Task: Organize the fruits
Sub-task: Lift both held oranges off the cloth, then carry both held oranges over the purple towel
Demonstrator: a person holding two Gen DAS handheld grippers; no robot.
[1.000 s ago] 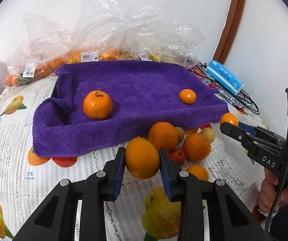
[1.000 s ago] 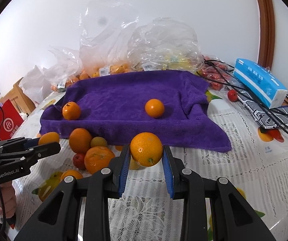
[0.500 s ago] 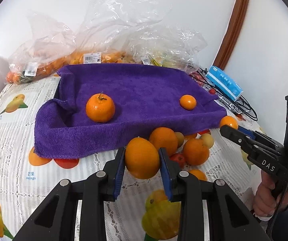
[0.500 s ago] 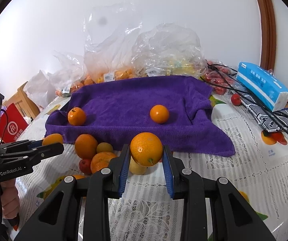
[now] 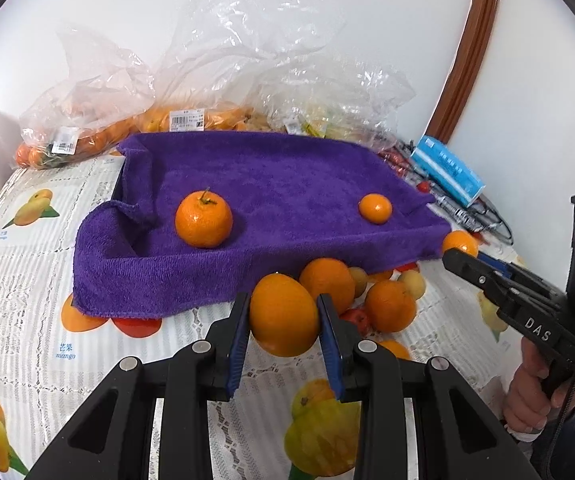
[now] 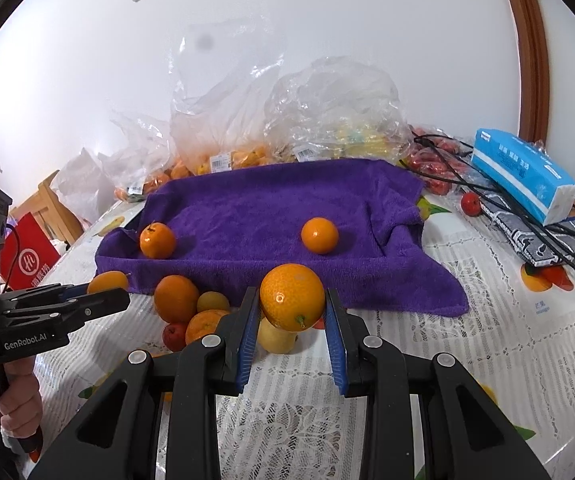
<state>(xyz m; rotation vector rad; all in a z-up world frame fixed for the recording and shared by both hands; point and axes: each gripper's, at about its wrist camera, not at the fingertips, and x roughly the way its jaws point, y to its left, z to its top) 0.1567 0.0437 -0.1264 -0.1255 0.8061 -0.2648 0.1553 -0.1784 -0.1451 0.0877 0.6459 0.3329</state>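
My left gripper (image 5: 283, 334) is shut on a large orange (image 5: 283, 314), held above the tablecloth in front of the purple towel tray (image 5: 159, 276). My right gripper (image 6: 292, 322) is shut on another orange (image 6: 292, 297), held above the table in front of the same tray (image 6: 407, 284). Two small oranges lie on the towel: one with a stem at the left (image 5: 203, 219) (image 6: 157, 240) and one at the right (image 5: 375, 208) (image 6: 319, 235). A pile of loose fruit (image 5: 389, 305) (image 6: 175, 298) lies on the table before the tray.
Clear plastic bags of fruit (image 5: 191, 120) (image 6: 327, 112) stand behind the tray by the wall. A blue tissue pack (image 6: 527, 176), a patterned pouch and black cables (image 6: 527, 236) lie at the right. A red bag (image 6: 27, 256) stands at the left table edge.
Both grippers have risen a little and drawn back from the tray, each still holding its orange. The fruit on the towel and table has not moved.
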